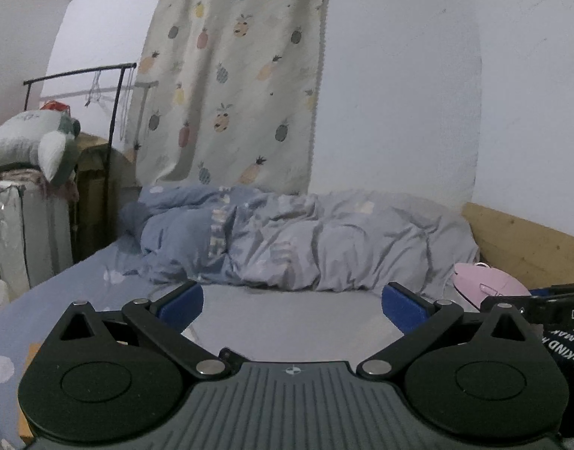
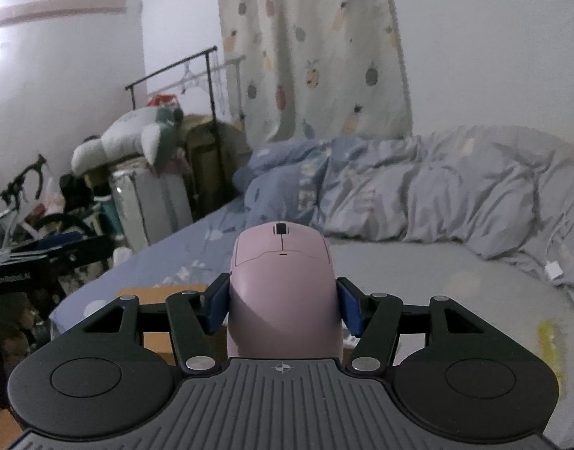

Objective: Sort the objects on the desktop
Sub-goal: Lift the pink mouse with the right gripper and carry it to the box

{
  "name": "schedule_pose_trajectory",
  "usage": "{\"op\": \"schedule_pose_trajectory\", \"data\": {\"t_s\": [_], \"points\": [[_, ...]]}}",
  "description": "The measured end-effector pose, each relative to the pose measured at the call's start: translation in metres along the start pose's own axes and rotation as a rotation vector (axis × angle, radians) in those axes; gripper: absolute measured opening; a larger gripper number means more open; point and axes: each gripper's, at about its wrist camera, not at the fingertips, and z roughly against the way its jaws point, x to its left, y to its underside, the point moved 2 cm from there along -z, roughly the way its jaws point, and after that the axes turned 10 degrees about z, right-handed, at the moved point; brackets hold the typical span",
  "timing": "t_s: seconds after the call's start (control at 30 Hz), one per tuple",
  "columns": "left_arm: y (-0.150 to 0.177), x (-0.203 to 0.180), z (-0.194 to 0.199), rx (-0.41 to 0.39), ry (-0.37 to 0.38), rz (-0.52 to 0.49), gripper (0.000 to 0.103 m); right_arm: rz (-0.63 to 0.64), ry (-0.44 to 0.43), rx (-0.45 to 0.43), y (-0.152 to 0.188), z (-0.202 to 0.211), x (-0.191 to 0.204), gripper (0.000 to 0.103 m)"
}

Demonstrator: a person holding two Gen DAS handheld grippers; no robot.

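My right gripper [image 2: 283, 307] is shut on a pink computer mouse [image 2: 283, 281], its blue pads pressed on the mouse's two sides, and holds it in the air above the bed, wheel end pointing away. The same mouse [image 1: 489, 287] shows at the right edge of the left wrist view, held by the other gripper's black frame. My left gripper [image 1: 292, 305] is open and empty, its blue pads wide apart, pointing at the crumpled quilt [image 1: 305, 240].
A bed with a blue-grey sheet [image 2: 418, 281] and a crumpled quilt [image 2: 418, 180] fills the middle. A brown cardboard box [image 2: 163, 292] lies under my right gripper. A wooden headboard [image 1: 526, 247] stands right. A plush toy [image 1: 35, 142] on stacked storage and a clothes rack [image 1: 114, 105] stand left.
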Motion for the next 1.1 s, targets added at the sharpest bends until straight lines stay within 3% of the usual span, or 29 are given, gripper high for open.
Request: {"op": "schedule_pose_trajectory", "data": {"t_s": [0.4, 0.87, 1.1], "points": [[0.041, 0.034, 0.005, 0.021, -0.032, -0.007, 0.103, -0.016, -0.029, 0.102, 0.042, -0.039, 0.036, 0.063], [0.093, 0.065, 0.007, 0.144, -0.073, -0.024, 0.103, -0.037, -0.038, 0.216, 0.093, -0.082, 0.066, 0.063], [0.102, 0.079, 0.002, 0.194, -0.095, -0.037, 0.103, -0.047, -0.043, 0.274, 0.119, -0.104, 0.081, 0.063]]}}
